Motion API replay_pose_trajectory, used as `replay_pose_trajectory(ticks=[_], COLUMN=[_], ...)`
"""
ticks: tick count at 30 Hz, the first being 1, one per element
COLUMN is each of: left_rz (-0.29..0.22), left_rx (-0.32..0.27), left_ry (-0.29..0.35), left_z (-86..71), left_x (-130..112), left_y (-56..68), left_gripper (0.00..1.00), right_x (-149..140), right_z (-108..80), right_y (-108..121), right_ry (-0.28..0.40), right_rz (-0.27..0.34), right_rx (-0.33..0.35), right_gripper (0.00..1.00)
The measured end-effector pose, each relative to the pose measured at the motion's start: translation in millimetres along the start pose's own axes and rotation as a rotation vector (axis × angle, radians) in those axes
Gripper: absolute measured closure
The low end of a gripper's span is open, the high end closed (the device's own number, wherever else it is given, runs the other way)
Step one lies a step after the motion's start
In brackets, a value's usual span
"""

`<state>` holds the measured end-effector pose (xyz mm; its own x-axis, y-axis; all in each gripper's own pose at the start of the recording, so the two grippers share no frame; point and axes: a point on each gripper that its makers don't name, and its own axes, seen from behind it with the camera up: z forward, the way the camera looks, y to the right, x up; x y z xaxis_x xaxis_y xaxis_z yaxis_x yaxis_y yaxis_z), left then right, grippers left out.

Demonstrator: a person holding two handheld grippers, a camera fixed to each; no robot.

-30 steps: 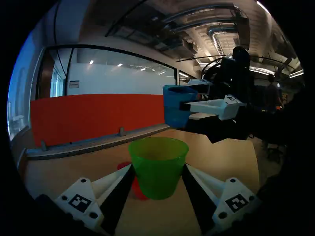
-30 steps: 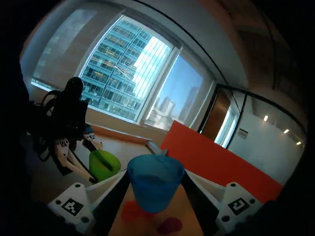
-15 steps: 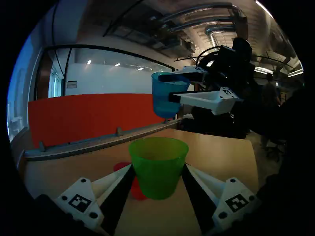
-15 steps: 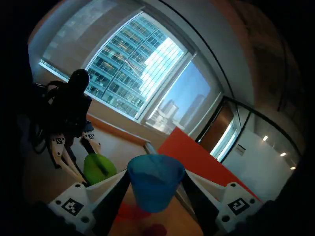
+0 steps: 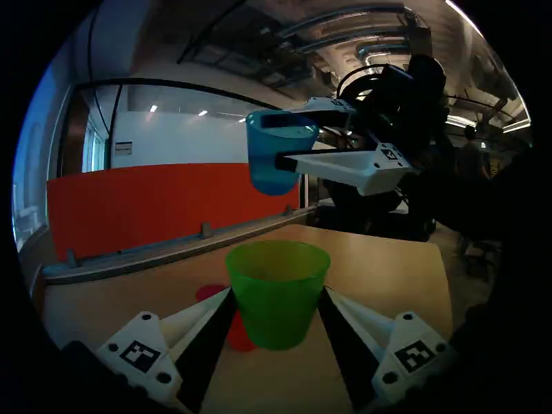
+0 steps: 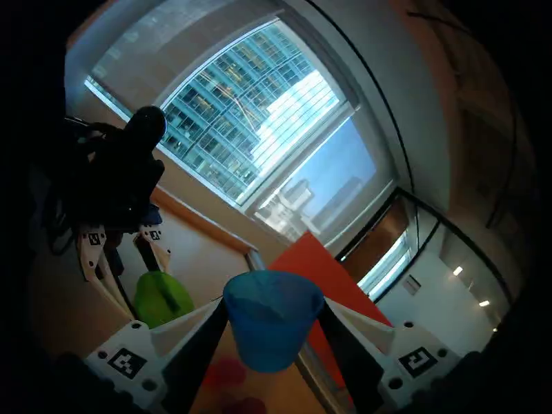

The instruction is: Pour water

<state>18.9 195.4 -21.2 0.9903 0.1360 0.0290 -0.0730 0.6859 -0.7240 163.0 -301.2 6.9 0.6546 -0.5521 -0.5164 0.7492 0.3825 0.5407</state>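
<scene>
Two grippers are each squeezing a cup: the left gripper [image 5: 276,298] is holding the green plastic cup [image 5: 277,290] low, the right gripper [image 6: 273,314] is lifting the blue plastic cup [image 6: 272,331] higher over it, nearly pouring.

1. Left gripper view, lower centre: the green cup [image 5: 278,293] hides most of a red object [image 5: 209,292]; its shape is unclear.
2. Right gripper view, bottom: red patches [image 6: 224,372] under the blue cup [image 6: 273,319] are blurred.
</scene>
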Motion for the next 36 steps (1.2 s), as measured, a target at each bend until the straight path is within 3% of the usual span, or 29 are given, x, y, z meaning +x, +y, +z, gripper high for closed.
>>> replay_pose_trajectory(ticks=[11, 36], left_rz=[0.002, -0.007], left_rx=[-0.009, -0.020], left_ry=[0.008, 0.030], left_z=[3.4, 4.9], left_x=[1.3, 11.3], left_y=[3.9, 6.6], left_gripper=[0.20, 0.20], right_x=[-0.5, 7.3], right_z=[9.9, 20.1], right_y=[4.8, 20.8], right_ry=[-0.022, -0.035], right_rz=[-0.113, -0.308], right_rx=[0.003, -0.010], right_gripper=[0.09, 0.09])
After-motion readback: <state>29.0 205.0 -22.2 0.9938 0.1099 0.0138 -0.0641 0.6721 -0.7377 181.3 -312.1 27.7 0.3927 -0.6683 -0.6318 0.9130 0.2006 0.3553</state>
